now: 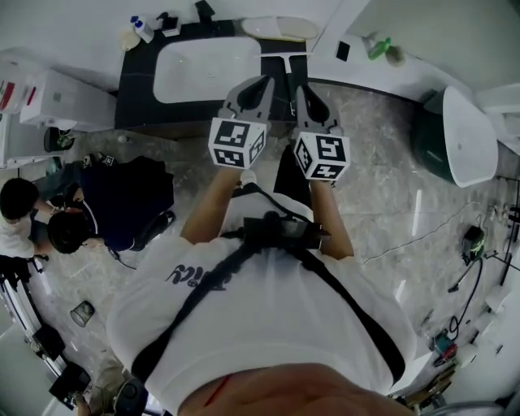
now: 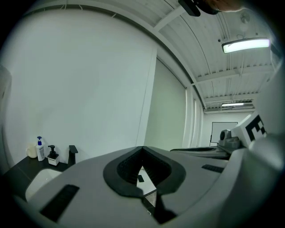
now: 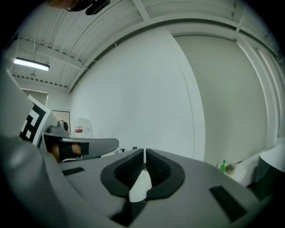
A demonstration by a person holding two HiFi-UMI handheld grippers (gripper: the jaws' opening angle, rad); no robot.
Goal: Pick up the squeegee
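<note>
view: head
left gripper (image 1: 263, 81): pressed together, held out level ahead of the chest, tips showing against the front edge of the desk (image 1: 138, 89)
right gripper (image 1: 300, 88): pressed together, just beside the left gripper, pointing the same way
sink (image 1: 207, 69): white, set in the dark desk, beyond the left gripper
squeegee (image 1: 283, 57): apparently the pale T-shaped piece on the desk just right of the sink, past both sets of tips, apart from them; handle partly hidden
bottle (image 1: 143, 29): at the desk's far left corner, near a soap dispenser (image 1: 169, 23)

view: left gripper
left gripper (image 2: 141, 149): tips meeting, nothing pinched
sink (image 2: 38, 182): low at left, with bottle (image 2: 40, 149), soap dispenser (image 2: 53, 156) and black tap (image 2: 72, 154) along the wall

view: right gripper
right gripper (image 3: 144, 153): pads closed to a thin slit, empty
green bottle (image 3: 223, 165): low at right, on a white ledge
</note>
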